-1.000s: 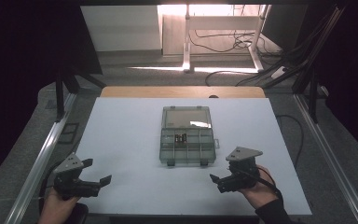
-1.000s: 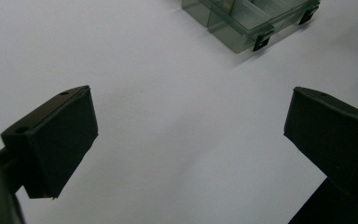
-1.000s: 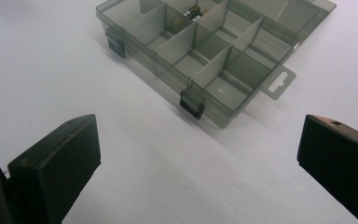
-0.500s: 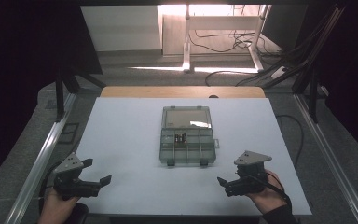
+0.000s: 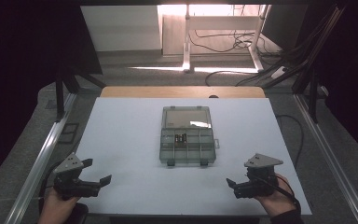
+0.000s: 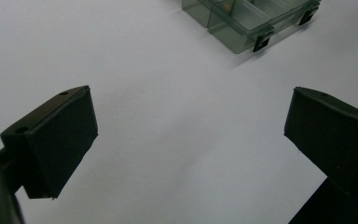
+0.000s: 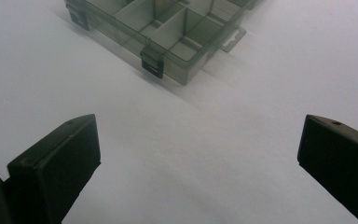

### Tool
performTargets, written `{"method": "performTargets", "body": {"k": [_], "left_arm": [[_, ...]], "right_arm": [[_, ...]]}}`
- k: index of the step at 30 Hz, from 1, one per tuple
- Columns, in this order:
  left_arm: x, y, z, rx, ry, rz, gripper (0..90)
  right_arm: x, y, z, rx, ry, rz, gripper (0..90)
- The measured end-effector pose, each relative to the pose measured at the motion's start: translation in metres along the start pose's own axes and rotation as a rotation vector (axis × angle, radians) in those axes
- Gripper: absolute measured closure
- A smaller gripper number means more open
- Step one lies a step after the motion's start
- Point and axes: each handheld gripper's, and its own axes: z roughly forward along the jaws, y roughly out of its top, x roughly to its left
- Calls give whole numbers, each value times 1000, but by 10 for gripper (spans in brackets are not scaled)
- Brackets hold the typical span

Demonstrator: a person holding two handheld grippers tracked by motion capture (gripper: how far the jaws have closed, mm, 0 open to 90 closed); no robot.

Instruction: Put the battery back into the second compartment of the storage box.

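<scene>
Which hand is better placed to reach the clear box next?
Probably the right. The right gripper sits nearer the box, and its view shows the near latch close ahead. The left gripper is farther off toward the table corner. Both are open and empty.

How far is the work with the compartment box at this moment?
Done: the compartment box lies open on the white table, a small dark item in one compartment. In hand: nothing; the left tool and right tool are open, apart from the box. Left: the handling itself.
</scene>
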Motion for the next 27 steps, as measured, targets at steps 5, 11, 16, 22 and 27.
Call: {"method": "performTargets", "body": {"k": [5,11,16,22,27], "left_arm": [[0,0,0,0,1,0,28],[0,0,0,-1,1,0,28],[0,0,0,0,1,0,28],[0,0,0,-1,1,-1,28],[0,0,0,0,1,-1,28]], "right_arm": [[-3,-6,-4,-3,-11,21,0],[-8,-15,-10,-5,-25,47,0],[-11,-24,-14,-11,-42,63,0],[-14,-32,-19,-22,-54,77,0],[-16,-34,-23,-42,-62,95,0]]}}
